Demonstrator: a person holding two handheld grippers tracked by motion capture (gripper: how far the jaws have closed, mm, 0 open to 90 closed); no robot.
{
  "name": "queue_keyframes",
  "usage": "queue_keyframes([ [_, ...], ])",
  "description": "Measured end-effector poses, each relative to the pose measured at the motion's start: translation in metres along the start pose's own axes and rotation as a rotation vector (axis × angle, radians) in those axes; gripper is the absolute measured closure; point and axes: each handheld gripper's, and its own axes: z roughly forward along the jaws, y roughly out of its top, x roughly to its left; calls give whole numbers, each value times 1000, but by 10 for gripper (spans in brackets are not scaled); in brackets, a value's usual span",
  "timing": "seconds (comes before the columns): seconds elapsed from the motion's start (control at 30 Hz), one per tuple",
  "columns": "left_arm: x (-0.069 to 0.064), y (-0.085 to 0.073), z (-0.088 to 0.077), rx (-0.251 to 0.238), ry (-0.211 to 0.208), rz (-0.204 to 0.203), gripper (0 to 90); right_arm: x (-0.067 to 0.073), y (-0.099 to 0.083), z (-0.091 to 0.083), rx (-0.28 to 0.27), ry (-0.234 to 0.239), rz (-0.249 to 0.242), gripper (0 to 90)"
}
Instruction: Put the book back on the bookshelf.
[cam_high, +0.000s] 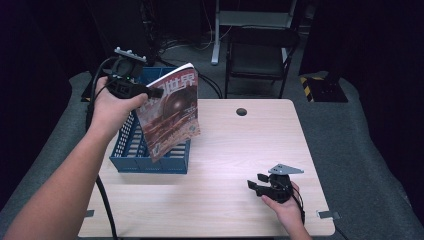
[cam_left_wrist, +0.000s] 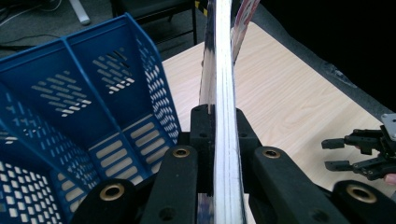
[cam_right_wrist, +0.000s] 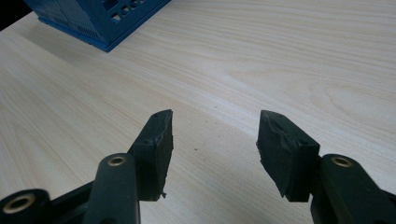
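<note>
Magazine (cam_high: 171, 112) clamped edge-on in left gripper (cam_high: 150, 93), over blue basket (cam_high: 125, 150); right gripper (cam_high: 257, 184) apart, empty

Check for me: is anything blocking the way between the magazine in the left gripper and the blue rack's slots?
Nothing visible does. The left gripper is shut on the magazine, which hangs over the blue rack; the slots that show in the left gripper view look open and empty. The right gripper rests open, well apart on the table.

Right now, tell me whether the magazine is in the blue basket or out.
Out. The left gripper holds the magazine in the air, above the blue basket.
</note>
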Motion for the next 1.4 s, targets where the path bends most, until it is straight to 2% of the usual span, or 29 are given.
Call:
queue_keyframes([
  [0.5,24,-8,-11,-13,58,-66,837,1,0,0,-3,0,-4,453],
  [0.87,44,-15,-21,4,104,-100,837,1,0,0,1,0,0,453],
  [0.97,49,-18,-23,-9,122,-119,837,1,-1,1,3,1,1,453],
  [1.0,51,-19,-26,5,119,-113,837,1,-1,1,3,2,1,453],
  [1.03,52,-20,-26,-6,127,-129,837,1,-1,1,3,2,1,453],
  [1.23,62,-25,-31,-16,143,-163,837,1,-1,1,-2,-1,-1,453],
  [1.27,64,-27,-32,-23,153,-180,837,1,-1,2,4,1,-6,453],
  [1.33,66,-28,-33,-19,156,-173,837,1,-1,2,5,0,-7,454],
  [1.4,67,-29,-34,-21,158,-187,838,1,-1,2,6,-1,-17,453],
])
